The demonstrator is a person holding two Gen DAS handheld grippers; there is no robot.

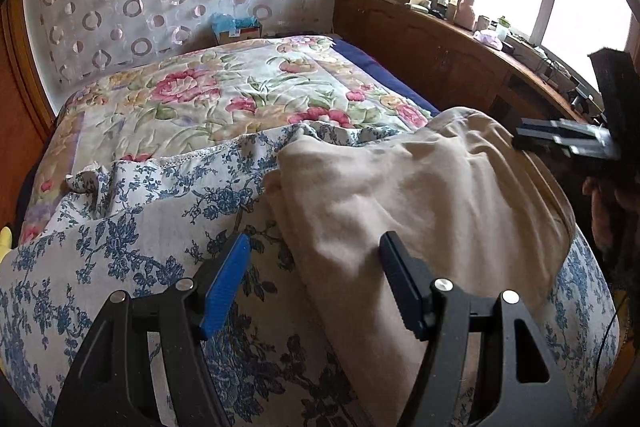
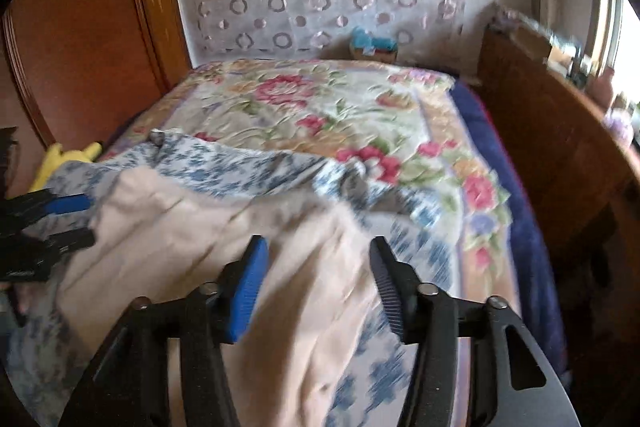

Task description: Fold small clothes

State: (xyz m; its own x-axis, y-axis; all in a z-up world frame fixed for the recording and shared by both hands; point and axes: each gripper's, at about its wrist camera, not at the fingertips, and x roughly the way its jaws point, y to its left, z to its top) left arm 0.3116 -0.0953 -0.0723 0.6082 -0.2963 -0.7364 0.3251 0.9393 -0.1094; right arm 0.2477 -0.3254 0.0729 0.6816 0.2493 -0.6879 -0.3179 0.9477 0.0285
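Left wrist view: bed with floral quilt (image 1: 224,95), overlaid near its foot by a blue-and-white floral sheet (image 1: 132,227). On that sheet lies the beige garment (image 1: 420,195), rumpled, reaching the bed's near edge. Left gripper (image 1: 316,259) hovers over the garment's left border, jaws wide apart, holding nothing. Right gripper (image 1: 568,141) appears at the garment's far right edge; its jaw state cannot be told here. Right wrist view, blurred: right gripper (image 2: 320,259) jaws apart above the garment (image 2: 192,227).
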